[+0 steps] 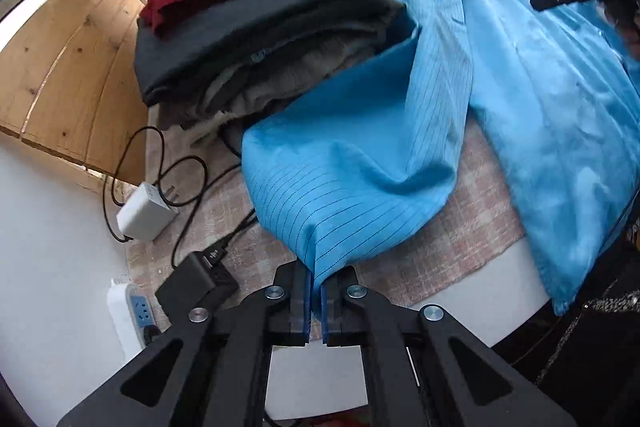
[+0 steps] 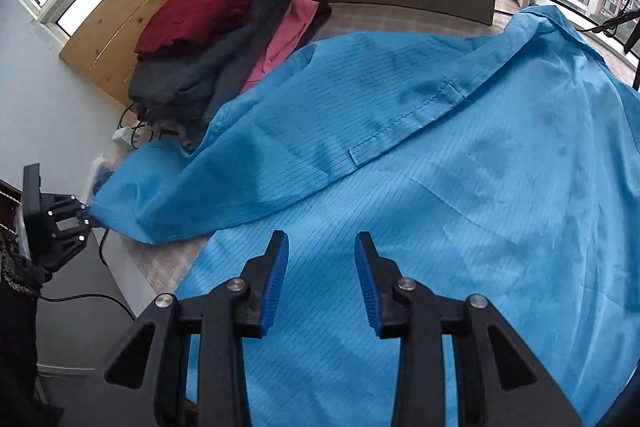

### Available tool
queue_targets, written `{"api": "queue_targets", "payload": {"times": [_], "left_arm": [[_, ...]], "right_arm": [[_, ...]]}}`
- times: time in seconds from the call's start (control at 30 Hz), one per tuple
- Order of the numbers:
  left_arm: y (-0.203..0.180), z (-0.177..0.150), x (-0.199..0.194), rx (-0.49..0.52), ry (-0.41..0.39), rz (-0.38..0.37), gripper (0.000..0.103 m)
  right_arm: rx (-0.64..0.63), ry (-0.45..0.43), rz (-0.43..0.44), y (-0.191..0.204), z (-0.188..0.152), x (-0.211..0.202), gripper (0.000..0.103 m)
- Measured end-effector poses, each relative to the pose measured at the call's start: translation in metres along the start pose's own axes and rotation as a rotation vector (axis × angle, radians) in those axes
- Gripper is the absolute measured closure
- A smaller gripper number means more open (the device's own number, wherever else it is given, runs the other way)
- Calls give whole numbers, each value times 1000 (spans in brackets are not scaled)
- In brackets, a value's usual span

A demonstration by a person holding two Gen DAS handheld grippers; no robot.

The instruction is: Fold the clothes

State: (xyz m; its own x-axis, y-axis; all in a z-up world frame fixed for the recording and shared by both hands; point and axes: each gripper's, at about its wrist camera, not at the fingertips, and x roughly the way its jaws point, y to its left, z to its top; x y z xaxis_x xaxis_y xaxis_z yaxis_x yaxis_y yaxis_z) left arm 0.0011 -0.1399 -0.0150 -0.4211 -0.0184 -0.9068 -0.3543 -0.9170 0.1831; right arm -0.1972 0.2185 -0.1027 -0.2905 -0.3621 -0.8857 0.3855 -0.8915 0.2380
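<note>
Between the left gripper's (image 1: 316, 291) jaws (clamped): blue garment's (image 1: 400, 147) sleeve end.

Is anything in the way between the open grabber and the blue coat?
Nothing visible. The right gripper hangs open right over the blue coat with only air between. The left gripper already pinches the sleeve end. The folded pile sits off to the side.

Left tool (image 1: 316, 285) clamped; right tool (image 2: 321, 247) agape.
</note>
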Motion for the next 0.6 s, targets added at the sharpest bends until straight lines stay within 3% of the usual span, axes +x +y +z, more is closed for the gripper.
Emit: {"api": "queue_targets", "payload": {"times": [0.1,0.23,0.33,0.43,0.6], "left_arm": [[21,23,-48,-72,-77,-5,101],[37,44,-98,-151,-153,10,101],[21,44,-112,-152,-148,53,101],[0,38,-111,-160,-118,80,101],[-25,33,-108,-213,-68,103,101]], "right_arm": [[-68,4,-55,-8,2,9,55],[65,14,48,-41,18,32,55],[207,-1,108,-75,36,50,55],[367,-8,258,-115,48,61,55],[385,-27,297,-149,54,50,55]]}}
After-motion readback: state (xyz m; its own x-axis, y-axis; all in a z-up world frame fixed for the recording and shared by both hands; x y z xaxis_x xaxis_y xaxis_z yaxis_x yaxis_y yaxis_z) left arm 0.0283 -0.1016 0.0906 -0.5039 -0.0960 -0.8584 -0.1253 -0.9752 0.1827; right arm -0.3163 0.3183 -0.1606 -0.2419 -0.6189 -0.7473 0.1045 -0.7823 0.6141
